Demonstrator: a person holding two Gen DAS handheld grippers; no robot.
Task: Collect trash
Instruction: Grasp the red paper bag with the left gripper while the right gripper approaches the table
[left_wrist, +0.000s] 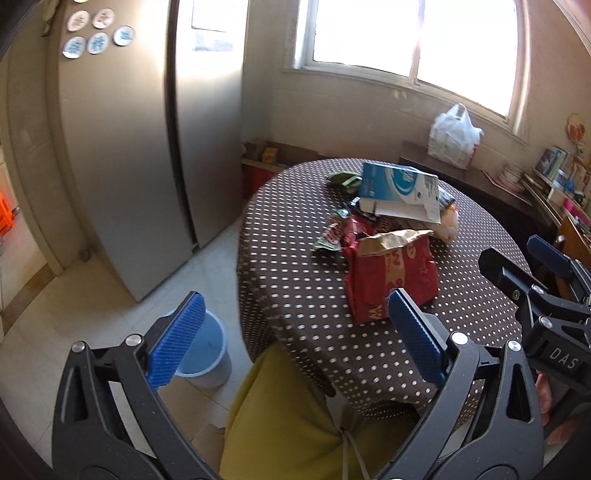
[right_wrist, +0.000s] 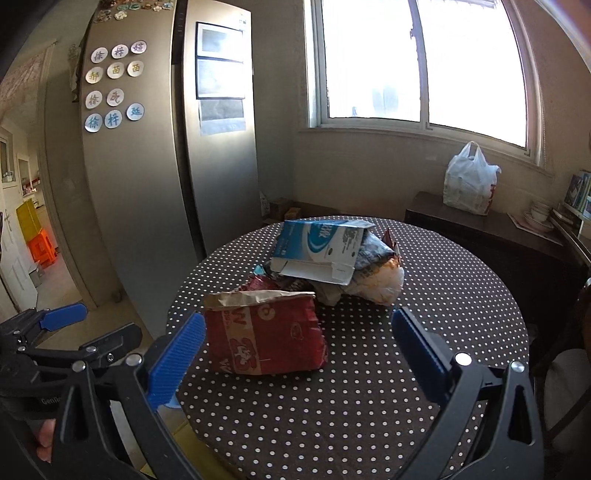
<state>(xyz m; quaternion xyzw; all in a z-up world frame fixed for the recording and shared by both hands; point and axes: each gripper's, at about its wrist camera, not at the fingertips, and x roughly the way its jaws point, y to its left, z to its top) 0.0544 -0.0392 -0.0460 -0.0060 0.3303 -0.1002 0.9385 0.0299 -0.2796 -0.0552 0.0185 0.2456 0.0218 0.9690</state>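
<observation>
Trash heap: a pile of wrappers and packaging lies near the middle of the round worktop (right_wrist: 443, 295), which wears a brown cloth with white polka dots
Red bag: a crumpled red-and-tan paper bag (right_wrist: 264, 332) with a torn, gaping top sits at the near edge of the heap, closest to both grippers; in the left wrist view the same bag (left_wrist: 391, 273) lies just beyond the right-hand blue pad
Carton: a flattened blue-and-white cardboard carton (right_wrist: 319, 251) rests tilted on top of the heap, behind the red bag
Other scraps: a pale crumpled plastic bag (right_wrist: 380, 280) lies beside and under the carton; small green and red foil wrappers (left_wrist: 332, 236) lie on the fridge side of the heap
Right gripper (right_wrist: 297, 350): black frame, blue ribbed pads spread wide, holding nothing, above the worktop with the red bag between and just past the fingertips
Left gripper (left_wrist: 295, 332): likewise spread wide and empty, over the worktop's near edge and a yellow-green cushion (left_wrist: 288, 417)
Bin: a light-blue round plastic bucket (left_wrist: 207, 350) stands on the tiled floor beside the worktop
Surroundings: a tall silver fridge (right_wrist: 155, 184) with round magnets, a bright window (right_wrist: 424, 62), a white plastic carrier bag (right_wrist: 469, 181) on a dark sideboard
</observation>
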